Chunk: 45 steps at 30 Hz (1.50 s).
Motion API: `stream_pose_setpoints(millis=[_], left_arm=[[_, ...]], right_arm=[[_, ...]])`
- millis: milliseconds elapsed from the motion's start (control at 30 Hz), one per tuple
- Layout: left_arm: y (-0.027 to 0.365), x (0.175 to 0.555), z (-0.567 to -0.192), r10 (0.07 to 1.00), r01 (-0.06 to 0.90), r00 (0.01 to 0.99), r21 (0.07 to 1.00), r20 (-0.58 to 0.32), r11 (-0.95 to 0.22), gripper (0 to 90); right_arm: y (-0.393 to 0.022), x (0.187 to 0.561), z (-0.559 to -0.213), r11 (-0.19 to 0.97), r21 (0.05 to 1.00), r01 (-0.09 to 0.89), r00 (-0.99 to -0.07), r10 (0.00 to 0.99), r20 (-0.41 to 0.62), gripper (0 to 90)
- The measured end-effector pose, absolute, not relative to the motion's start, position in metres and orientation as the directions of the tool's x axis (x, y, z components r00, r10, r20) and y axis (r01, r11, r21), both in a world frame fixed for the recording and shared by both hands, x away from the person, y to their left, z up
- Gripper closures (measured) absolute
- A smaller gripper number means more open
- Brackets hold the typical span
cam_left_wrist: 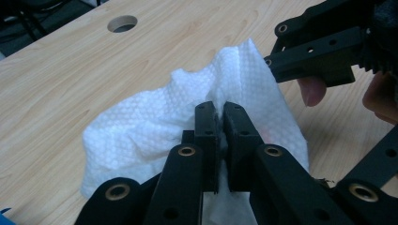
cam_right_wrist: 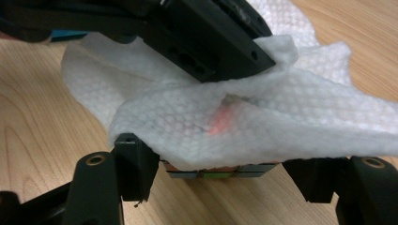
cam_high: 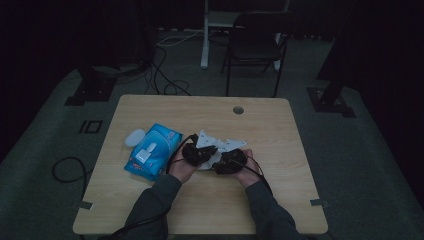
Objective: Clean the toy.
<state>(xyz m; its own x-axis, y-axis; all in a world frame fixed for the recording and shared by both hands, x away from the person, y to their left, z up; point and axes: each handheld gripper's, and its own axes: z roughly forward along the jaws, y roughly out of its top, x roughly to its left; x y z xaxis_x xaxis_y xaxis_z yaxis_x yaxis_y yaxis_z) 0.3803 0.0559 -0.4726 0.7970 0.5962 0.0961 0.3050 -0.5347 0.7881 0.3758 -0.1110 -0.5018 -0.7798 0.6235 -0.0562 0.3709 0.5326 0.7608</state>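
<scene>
A white dimpled wipe (cam_left_wrist: pixel 155 126) lies crumpled at the middle of the wooden table (cam_high: pixel 280 200). My left gripper (cam_left_wrist: pixel 220 110) is shut on a fold of it and pinches it up. In the right gripper view the wipe (cam_right_wrist: pixel 281 108) drapes over a small block with coloured tiles (cam_right_wrist: pixel 244 169). My right gripper (cam_right_wrist: pixel 220 174) is shut on that block from both sides, just above the tabletop. The left gripper (cam_right_wrist: pixel 267 54) comes in from above, its tips at the wipe's upper edge. In the high view both grippers, left (cam_high: pixel 199 152) and right (cam_high: pixel 230 161), meet over the wipe (cam_high: pixel 220 144).
A blue pack of wipes (cam_high: pixel 152 150) lies left of the hands, with a white round lid (cam_high: pixel 134 137) beside it. A cable hole (cam_high: pixel 238 110) sits near the table's far edge. A dark chair (cam_high: pixel 255 45) and floor cables (cam_high: pixel 165 80) stand beyond the table.
</scene>
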Motion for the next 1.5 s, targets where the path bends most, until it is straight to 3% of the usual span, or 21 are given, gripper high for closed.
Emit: stream_pose_setpoints(millis=[967, 1500], left_arm=[[0.044, 0.366, -0.468, 0.522, 0.257, 0.848, 0.792, 0.091, -0.555, 86.2], [0.053, 0.375, -0.468, 0.561, 0.276, 0.822, 0.798, 0.093, -0.536, 86.2]], right_arm=[[-0.116, 0.379, -0.499, 0.520, 0.771, 0.368, -0.774, 0.631, -0.056, 34.4], [-0.114, 0.375, -0.498, 0.525, 0.773, 0.357, -0.779, 0.623, -0.064, 34.4]])
